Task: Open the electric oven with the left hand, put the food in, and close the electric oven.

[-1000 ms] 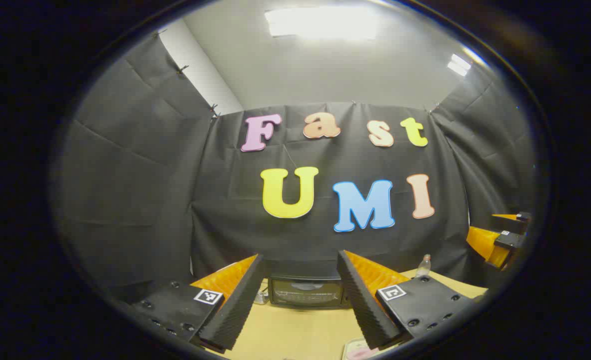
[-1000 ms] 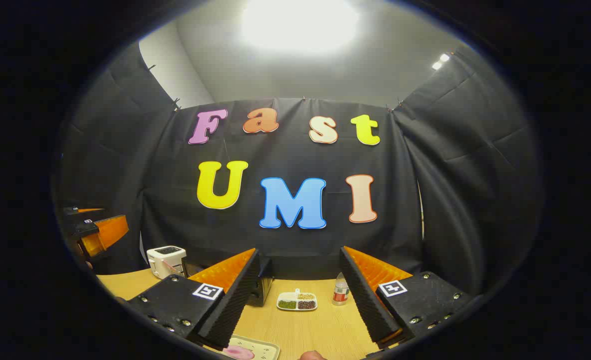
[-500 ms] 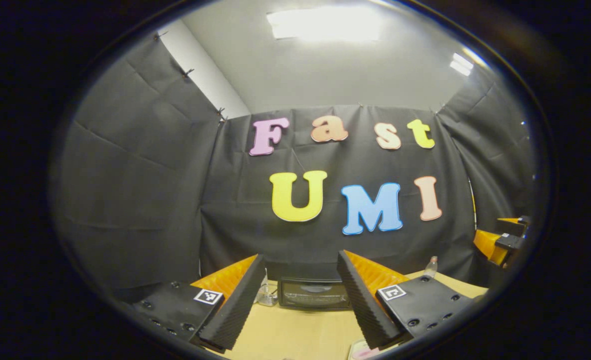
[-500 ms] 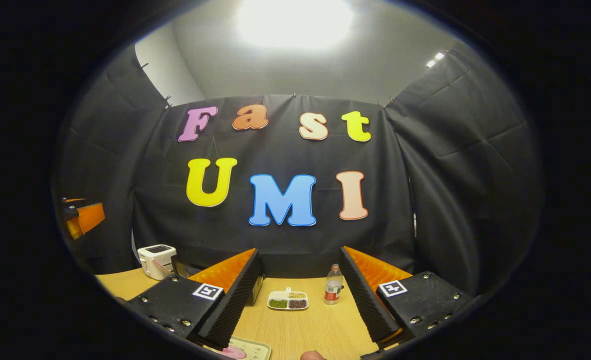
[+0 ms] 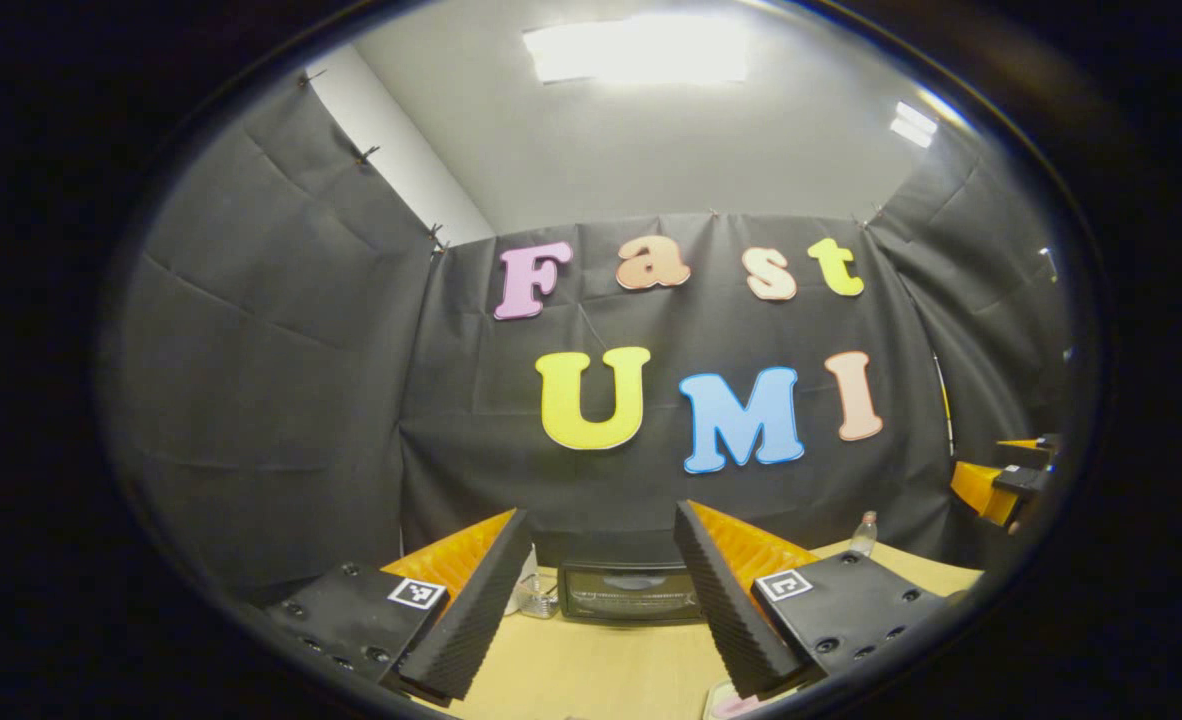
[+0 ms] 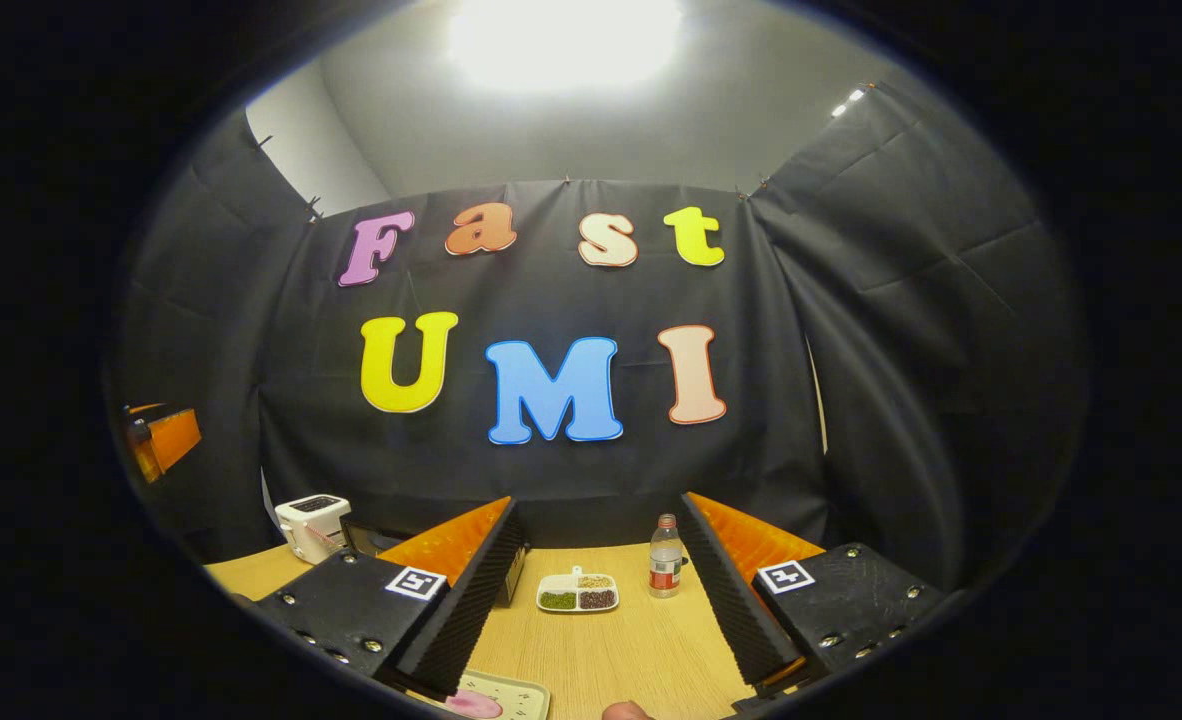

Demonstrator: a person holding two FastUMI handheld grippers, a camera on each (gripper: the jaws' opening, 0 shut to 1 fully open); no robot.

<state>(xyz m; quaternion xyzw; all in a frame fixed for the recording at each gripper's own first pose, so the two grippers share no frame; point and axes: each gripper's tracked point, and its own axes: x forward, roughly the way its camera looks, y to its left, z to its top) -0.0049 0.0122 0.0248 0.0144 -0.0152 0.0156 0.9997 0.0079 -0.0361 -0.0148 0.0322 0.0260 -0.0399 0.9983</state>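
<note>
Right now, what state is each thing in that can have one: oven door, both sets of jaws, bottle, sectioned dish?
Electric oven: door closed, upright against the back wall.
Left gripper: jaws open, empty, short of the oven.
Right gripper: jaws open, empty, above the table.
Bottle: upright, cap on.
Sectioned dish: flat on the table, compartments filled.
Toaster: upright; lever position cannot be told.

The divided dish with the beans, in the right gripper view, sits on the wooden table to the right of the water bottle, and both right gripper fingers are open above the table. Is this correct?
Not quite. In the right gripper view the divided dish sits to the left of the water bottle, not to its right. The rest holds: both stand on the wooden table, and the right gripper is open above it.
</note>
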